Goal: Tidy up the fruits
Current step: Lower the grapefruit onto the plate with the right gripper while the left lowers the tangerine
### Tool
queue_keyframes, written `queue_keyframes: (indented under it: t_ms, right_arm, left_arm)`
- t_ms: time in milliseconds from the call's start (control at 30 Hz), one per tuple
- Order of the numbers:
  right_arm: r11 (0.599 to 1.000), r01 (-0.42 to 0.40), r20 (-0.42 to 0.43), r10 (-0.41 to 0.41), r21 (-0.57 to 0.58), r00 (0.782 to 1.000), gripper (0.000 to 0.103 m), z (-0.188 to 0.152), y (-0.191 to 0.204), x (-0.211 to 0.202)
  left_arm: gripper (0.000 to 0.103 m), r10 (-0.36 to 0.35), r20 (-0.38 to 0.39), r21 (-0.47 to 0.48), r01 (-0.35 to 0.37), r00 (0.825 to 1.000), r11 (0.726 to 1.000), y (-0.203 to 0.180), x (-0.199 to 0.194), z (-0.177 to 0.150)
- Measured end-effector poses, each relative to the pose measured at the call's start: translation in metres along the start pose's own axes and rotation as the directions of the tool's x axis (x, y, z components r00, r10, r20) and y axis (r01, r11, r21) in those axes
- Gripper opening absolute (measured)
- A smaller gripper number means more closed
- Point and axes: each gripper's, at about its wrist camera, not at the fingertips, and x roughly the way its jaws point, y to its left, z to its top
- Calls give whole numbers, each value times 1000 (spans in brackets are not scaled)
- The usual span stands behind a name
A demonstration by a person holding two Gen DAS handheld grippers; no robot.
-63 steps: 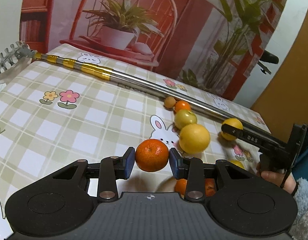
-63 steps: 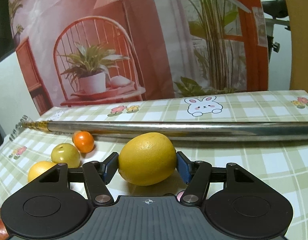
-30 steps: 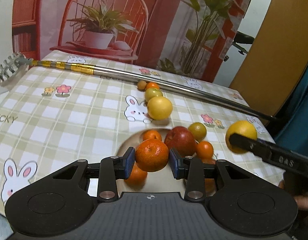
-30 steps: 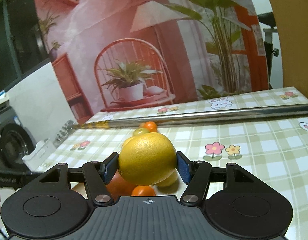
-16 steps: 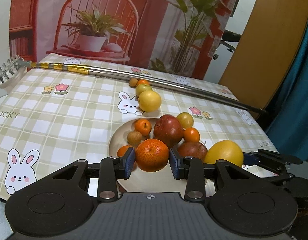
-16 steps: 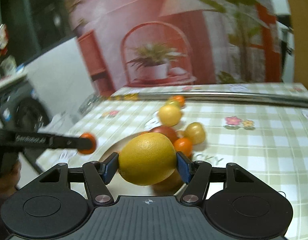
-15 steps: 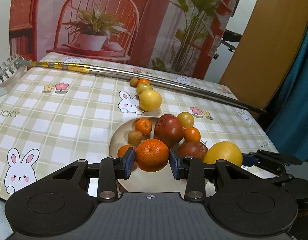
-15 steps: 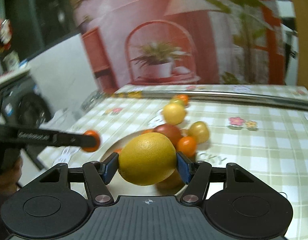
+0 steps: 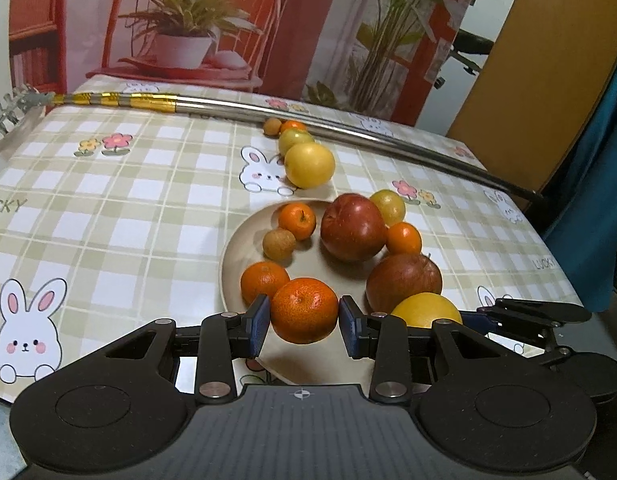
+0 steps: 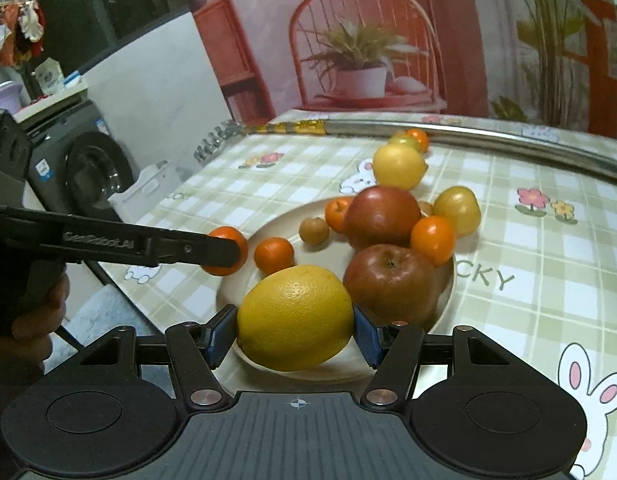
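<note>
From my left wrist view, the yellow citrus (image 9: 424,310) is half hidden behind my left tool's (image 9: 304,322) right finger. The plate (image 9: 236,248) has its near rim covered by the tool body. In the right view, my tangerine (image 10: 228,250) is partly masked by that tool's finger, and the hand (image 10: 32,320) is cut off at the left edge.

Both fruit-carrying grippers have come from the table to the plate (image 9: 244,248)
</note>
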Motion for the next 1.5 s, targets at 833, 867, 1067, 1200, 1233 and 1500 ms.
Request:
queue_keyframes:
  t_ms: [833,867,1067,1200,1233,1500]
  right_arm:
    - [999,-37,-143,35,-18,989,58,6,-5,47]
    - [999,-39,-143,36,-16,989,58,6,-5,47]
    - [999,-42,-139,41,-6,989,59,4,-7,47]
    - [999,-41,-127,41,5,991,59,3,-8,44]
    - [999,-41,-124,42,7,991,59,3,-8,43]
    - [999,-41,-108,42,13,993,59,1,-8,38]
  left_arm:
    - [40,9,-101,42,-5,995,999,2,28,-4]
    - [40,11,-106,43,-7,994,999,2,29,-5]
    - [39,18,-102,49,-13,995,999,0,28,-6]
    - [39,22,-102,43,-18,995,999,0,28,-6]
    - [39,24,-98,45,-20,995,999,0,27,-6]
    - [40,39,-49,30,-37,998,999,2,16,-6]
